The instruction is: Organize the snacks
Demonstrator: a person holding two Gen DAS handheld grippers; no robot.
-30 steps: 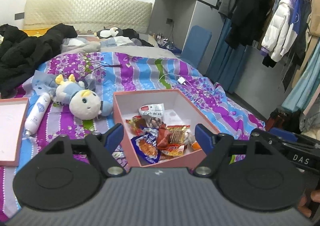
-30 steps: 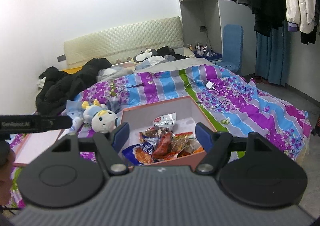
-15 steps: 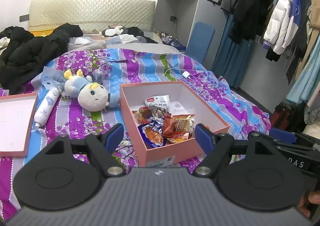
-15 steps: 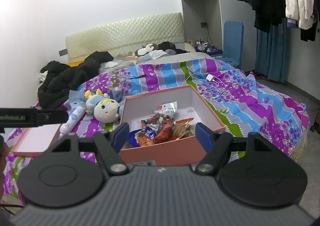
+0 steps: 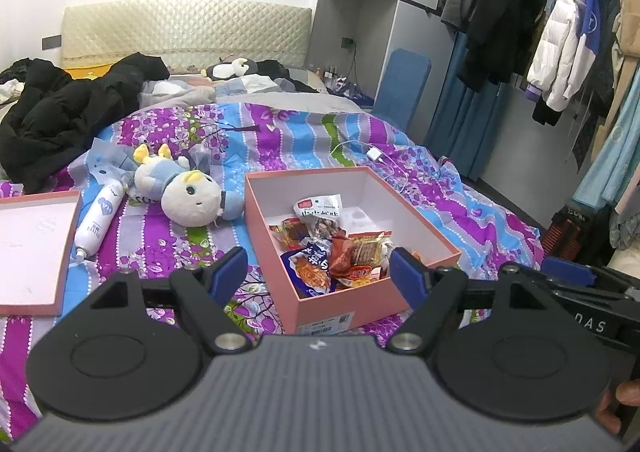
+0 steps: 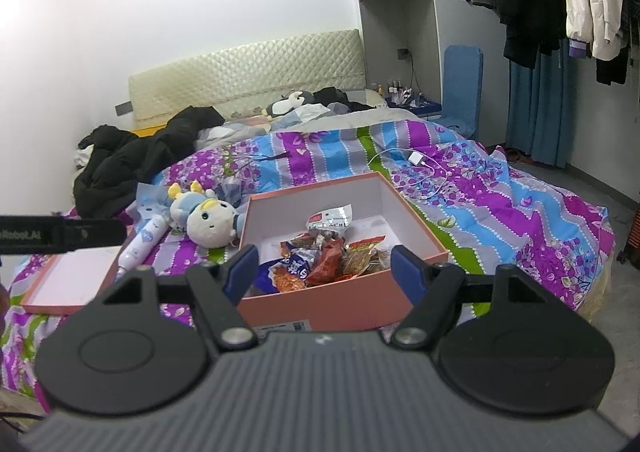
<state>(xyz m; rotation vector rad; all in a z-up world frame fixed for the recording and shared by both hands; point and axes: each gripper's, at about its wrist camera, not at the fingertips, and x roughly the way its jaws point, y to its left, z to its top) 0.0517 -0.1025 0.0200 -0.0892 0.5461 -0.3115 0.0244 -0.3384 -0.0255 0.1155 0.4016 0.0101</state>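
On the striped bedspread [image 5: 304, 140]: everything below is placed relative to the pink box [image 5: 400, 212].

Snacks [image 5: 340, 248]: a loose heap of wrapped packets lies inside the pink box, bunched toward its near wall; a silver pouch with a red label [image 5: 318, 206] sits just behind the heap, and a blue packet [image 5: 308, 268] lies at the near-left corner. The far half of the box floor is bare.

Box: open-topped and upright on the bedspread, a barcode sticker on its near wall.

Lid [image 5: 32, 248]: a flat pink tray lies well to the left of the box, hollow side up.

Between lid and box: a white bottle [image 5: 100, 216] lies on its side, and a plush doll [image 5: 188, 196] rests just left of the box's far-left corner. No snack packet shows on the bedspread outside the box.

Beyond the box: a white charger and cable [image 5: 376, 154] lie behind its far-right corner.

Left gripper [image 5: 318, 272]: held above the near side of the box, fingers spread wide, nothing between them.

Right gripper [image 6: 324, 266]: likewise spread wide and empty, aimed at the box's near wall.

Step in hand: my judgement is that the snacks already sit gathered in the box. This would fit packets just dropped in with the lid to follow, or a box just uncovered for sorting; the pictures do not settle which, so I name no next move.
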